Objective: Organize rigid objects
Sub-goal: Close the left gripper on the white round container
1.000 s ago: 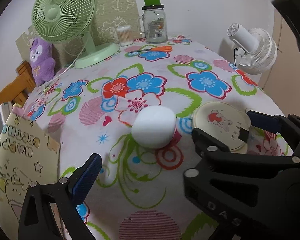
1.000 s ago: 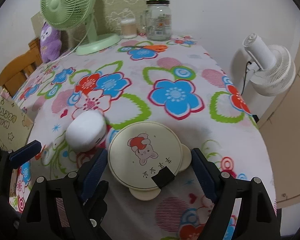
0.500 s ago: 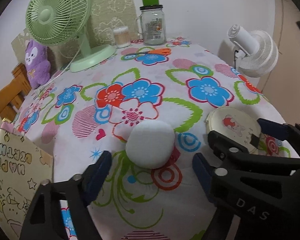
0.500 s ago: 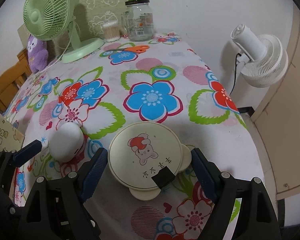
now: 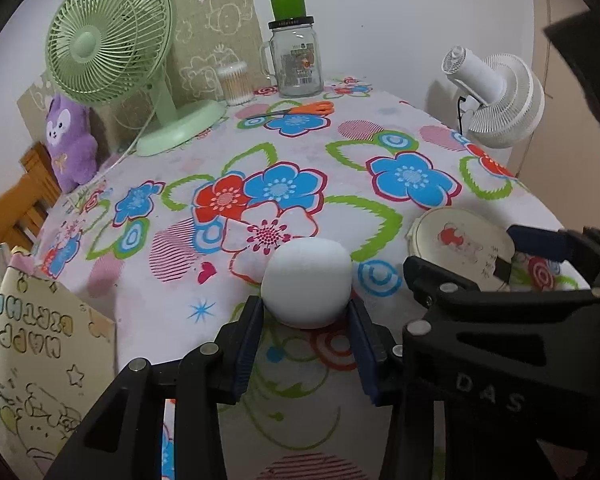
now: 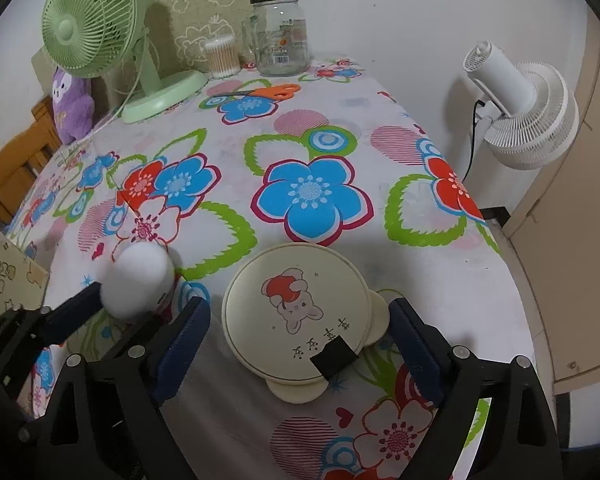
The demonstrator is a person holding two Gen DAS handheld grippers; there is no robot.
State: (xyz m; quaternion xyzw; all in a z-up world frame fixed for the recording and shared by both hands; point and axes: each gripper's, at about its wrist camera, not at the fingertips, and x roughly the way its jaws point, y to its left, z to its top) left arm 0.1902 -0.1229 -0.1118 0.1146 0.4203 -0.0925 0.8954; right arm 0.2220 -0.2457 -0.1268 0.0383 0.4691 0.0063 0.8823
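Observation:
A white rounded object rests on the flowered tablecloth. My left gripper is closing on it, and both blue pads touch its lower sides. To its right lies a cream round lid with a bunny picture and small ear tabs. My right gripper straddles the lid, its jaws opening, with a gap between each pad and the lid's rim. In the right wrist view the white object shows at the left, with one left finger beside it.
At the back stand a green table fan, a glass jar with a green cap, a cotton swab tub and orange scissors. A purple plush and a printed paper bag sit left. A white fan stands past the table's right edge.
The left jaws came in from wide apart until the pads met the white object's sides. The right jaws spread slightly wider around the cream lid.

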